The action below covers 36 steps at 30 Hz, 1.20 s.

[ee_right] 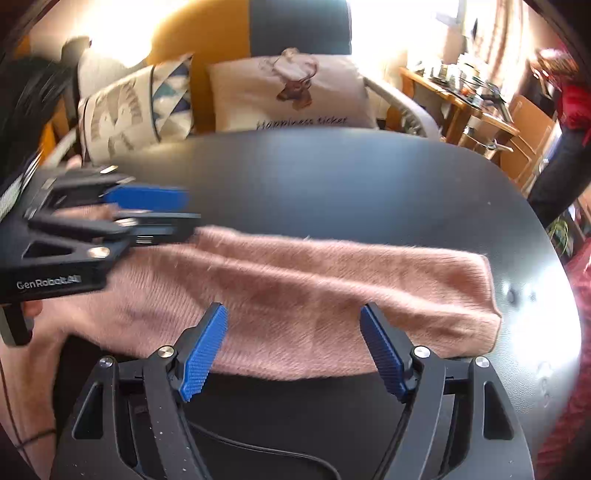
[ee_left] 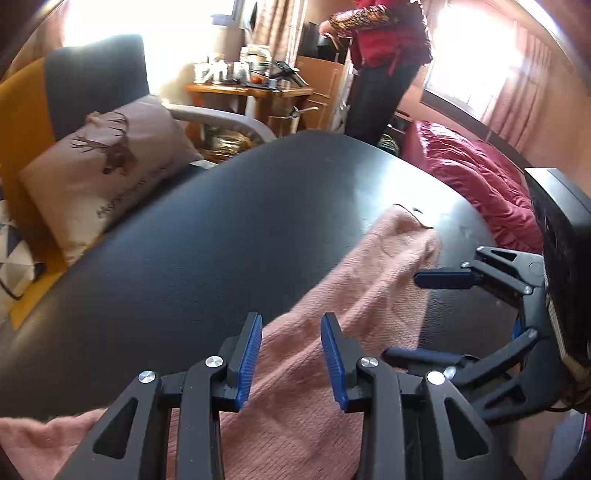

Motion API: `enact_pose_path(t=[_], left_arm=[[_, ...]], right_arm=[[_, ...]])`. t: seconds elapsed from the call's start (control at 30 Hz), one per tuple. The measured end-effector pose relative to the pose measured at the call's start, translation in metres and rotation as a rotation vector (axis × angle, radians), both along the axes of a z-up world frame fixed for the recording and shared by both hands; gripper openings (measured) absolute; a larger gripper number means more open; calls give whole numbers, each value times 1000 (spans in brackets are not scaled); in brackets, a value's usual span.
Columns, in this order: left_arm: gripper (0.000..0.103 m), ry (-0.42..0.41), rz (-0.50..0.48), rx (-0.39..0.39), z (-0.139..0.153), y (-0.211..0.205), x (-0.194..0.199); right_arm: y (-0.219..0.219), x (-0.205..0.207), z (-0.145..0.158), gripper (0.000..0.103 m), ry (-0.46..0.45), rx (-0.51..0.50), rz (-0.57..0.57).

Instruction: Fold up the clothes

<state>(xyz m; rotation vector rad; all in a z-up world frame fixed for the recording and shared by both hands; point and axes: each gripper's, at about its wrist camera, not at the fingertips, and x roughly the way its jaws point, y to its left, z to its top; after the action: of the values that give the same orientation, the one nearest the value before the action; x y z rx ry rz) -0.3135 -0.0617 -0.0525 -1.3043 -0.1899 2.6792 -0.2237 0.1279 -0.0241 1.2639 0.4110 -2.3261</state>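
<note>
Lighting: strong daylight from windows (ee_left: 476, 62) behind curtains, blown out to white in both views. Glare: bright sheen on the black table (ee_left: 369, 177), harshest at its right edge in the right wrist view. Distortion: heavy fisheye curvature, dark vignetted corners. Blur: left gripper (ee_right: 155, 214) motion-smeared in the right wrist view; background soft.

A folded garment (ee_right: 314, 295) is lying across the near side of the surface (ee_right: 332, 177), with the left gripper (ee_right: 162, 210) hovering over its left end and the right gripper (ee_right: 293, 347) at its near edge. Cushions (ee_right: 291, 92) are resting on a chair (ee_right: 258, 33) behind the surface; a person (ee_left: 384, 55) is standing beyond, beside a cluttered desk (ee_left: 251, 88).
</note>
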Motion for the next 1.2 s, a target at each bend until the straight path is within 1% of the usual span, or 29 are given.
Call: enact_pose_path(t=[0.07,0.1,0.13,0.27,0.3,0.4,0.43,0.47,0.5,0.53,0.6,0.67,0.73,0.8,0.83,0.9,1.0,1.03,1.1,1.17,1.2], left_arm=[[34,-36,-40,22,-10,8,-14],[34,-52,-42,17,-15,10,-19],[34,-69,-43,12,-21,11,-24],[34,-71,-46,-33,-31,13,-35],[35,-68,-40,-40,-32,11,-38],[35,-68,10,-32,-33,4,-46],[34,-68,29,-29,-33,0,-49],[34,-68,61,-62,-34,-3,-53],[34,-69,93,-95,-35,-7,-57],[31,-70,126,-128,-36,-10,-61],[31,-73,129,-97,-35,-15,-58],[31,-78,136,-95,-32,-19,-51],[31,-71,149,-85,-26,-23,-41],[31,-47,149,-68,-17,-24,-24],[31,-34,146,-62,-13,-23,-15],[31,-6,123,-56,-7,-16,-1],[31,25,57,-37,-3,7,14],[32,23,23,-36,-6,16,16],[32,-6,-31,-65,-15,35,14],[32,-46,-68,-91,-30,46,11],[32,-37,-69,-99,-34,47,12]], right_arm=[[-1,-3,-13,77,-38,13,20],[-1,-4,-20,77,-58,20,31],[0,-3,-23,78,-56,8,32],[10,0,-27,78,-53,-41,20],[10,4,-27,78,-37,-40,24],[14,10,-27,78,-28,-52,19],[16,12,-28,78,-34,-57,20],[18,14,-28,79,-41,-59,25],[19,15,-27,80,-46,-57,33],[21,15,-26,81,-50,-55,42],[24,12,-23,81,-74,-59,55],[24,3,-17,81,-97,-78,28],[31,-2,4,81,-46,-142,-12],[42,-14,21,81,-13,-180,-74],[48,-23,25,81,-11,-183,-111],[54,-45,21,81,-32,-153,-161],[53,-71,6,81,-71,-84,-202],[53,-77,0,81,-80,-62,-212],[54,-90,-10,82,-98,-18,-231],[55,-103,-20,82,-116,25,-250],[57,-108,-22,82,-105,35,-265]])
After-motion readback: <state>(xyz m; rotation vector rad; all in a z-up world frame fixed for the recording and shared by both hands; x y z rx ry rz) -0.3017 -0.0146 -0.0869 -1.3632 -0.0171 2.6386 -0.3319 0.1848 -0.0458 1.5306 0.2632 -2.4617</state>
